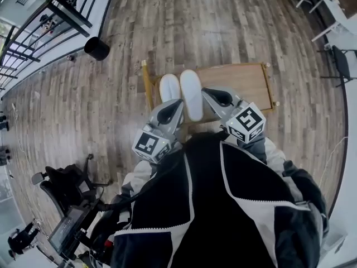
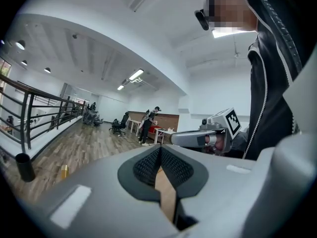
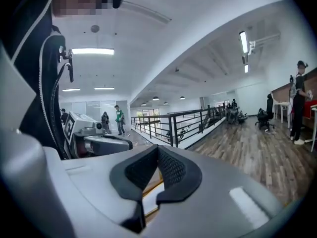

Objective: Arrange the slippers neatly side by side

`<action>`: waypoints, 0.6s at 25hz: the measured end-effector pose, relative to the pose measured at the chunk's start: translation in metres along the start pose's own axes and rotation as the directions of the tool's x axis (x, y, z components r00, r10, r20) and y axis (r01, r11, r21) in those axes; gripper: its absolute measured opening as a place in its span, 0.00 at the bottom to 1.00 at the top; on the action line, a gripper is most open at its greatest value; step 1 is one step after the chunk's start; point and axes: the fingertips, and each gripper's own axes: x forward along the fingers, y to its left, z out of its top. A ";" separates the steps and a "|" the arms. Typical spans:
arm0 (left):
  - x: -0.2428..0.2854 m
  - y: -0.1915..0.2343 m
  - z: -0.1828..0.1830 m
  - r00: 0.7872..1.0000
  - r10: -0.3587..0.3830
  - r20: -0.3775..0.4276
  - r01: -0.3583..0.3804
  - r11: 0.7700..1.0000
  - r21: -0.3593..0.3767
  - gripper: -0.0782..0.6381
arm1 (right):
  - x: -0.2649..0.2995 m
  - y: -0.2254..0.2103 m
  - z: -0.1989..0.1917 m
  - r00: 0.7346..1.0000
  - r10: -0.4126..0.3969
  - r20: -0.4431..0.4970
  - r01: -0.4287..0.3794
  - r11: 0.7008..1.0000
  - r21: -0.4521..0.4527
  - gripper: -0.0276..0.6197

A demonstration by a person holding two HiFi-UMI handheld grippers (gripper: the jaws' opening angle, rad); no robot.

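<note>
Jaws fully closed with nothing between them on left hand-held gripper (image 1: pixel 174 106) and right hand-held gripper (image 1: pixel 209 92), both held at the person's chest. Beyond their tips, white slippers (image 1: pixel 191 94) lie side by side on the wooden desk (image 1: pixel 245 82).

the head view looks steeply down from over the person's jacket (image 1: pixel 223 216) onto the tabletop (image 1: pixel 245 82) and the wooden floor (image 1: pixel 223 21), with the left tongs (image 1: pixel 178 102) and right tongs (image 1: pixel 205 91) close beneath it. the left gripper view rides on the left tongs and faces level along their jaws across the room, with the right tongs near at its right. the right gripper view also faces level, with the left tongs near at its left. all three views share the railing (image 3: pixel 173 125) and the floor.
</note>
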 end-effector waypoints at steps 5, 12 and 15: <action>0.015 -0.018 0.005 0.998 -0.070 -0.008 0.070 0.998 0.005 0.13 | -0.024 -0.006 0.001 0.996 -0.085 -0.003 0.085 0.996 -0.006 0.05; 0.025 -0.022 0.006 0.994 -0.105 0.011 0.105 0.994 0.015 0.13 | -0.032 -0.009 -0.005 0.995 -0.095 -0.009 0.095 0.995 -0.012 0.04; 0.026 -0.023 0.012 0.995 -0.103 0.010 0.103 0.994 0.026 0.13 | -0.030 -0.010 -0.006 0.996 -0.091 -0.009 0.091 0.996 -0.013 0.04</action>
